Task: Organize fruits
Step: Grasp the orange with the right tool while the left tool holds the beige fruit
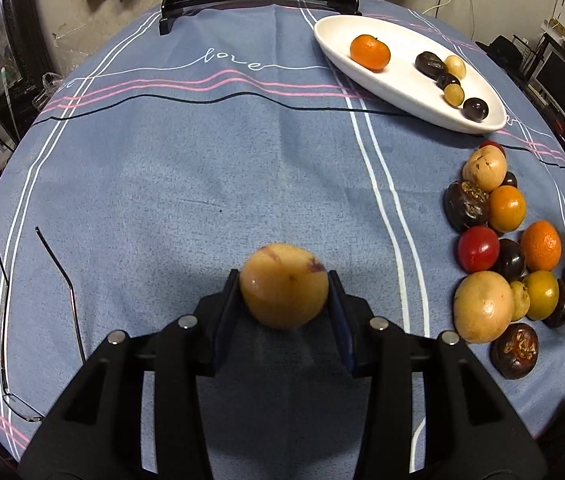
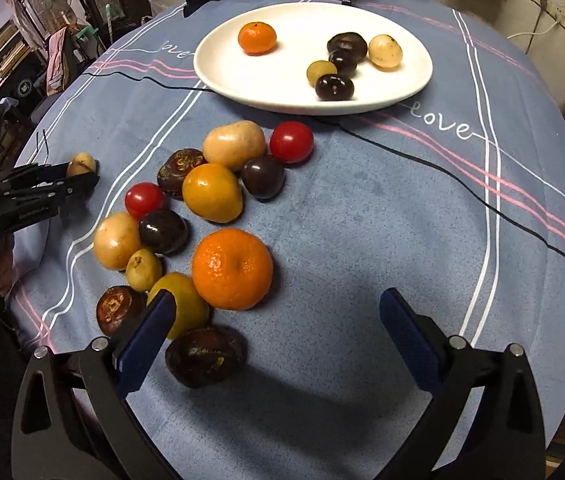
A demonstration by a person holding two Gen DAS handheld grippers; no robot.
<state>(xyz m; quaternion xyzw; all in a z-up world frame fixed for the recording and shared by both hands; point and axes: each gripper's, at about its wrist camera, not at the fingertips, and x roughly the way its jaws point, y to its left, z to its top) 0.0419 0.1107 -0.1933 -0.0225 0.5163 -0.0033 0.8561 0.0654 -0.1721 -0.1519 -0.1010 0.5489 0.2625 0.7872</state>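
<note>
Left gripper [image 1: 284,286] clamps a yellow fruit [image 1: 283,285] above the cloth; the white plate [image 1: 398,88] lies ahead to its right. Right gripper [image 2: 278,330], fingers wide and empty, hovers beside the mandarin [image 2: 232,268].

Dim indoor light from overhead glares off the white plate [image 2: 242,88], soft shadows fall on the blue tablecloth [image 2: 362,220] nearer than it, and fisheye edges curve into black corners.

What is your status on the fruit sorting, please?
Left gripper shut on a yellow fruit. Right gripper open, empty. White plate path clear.
</note>
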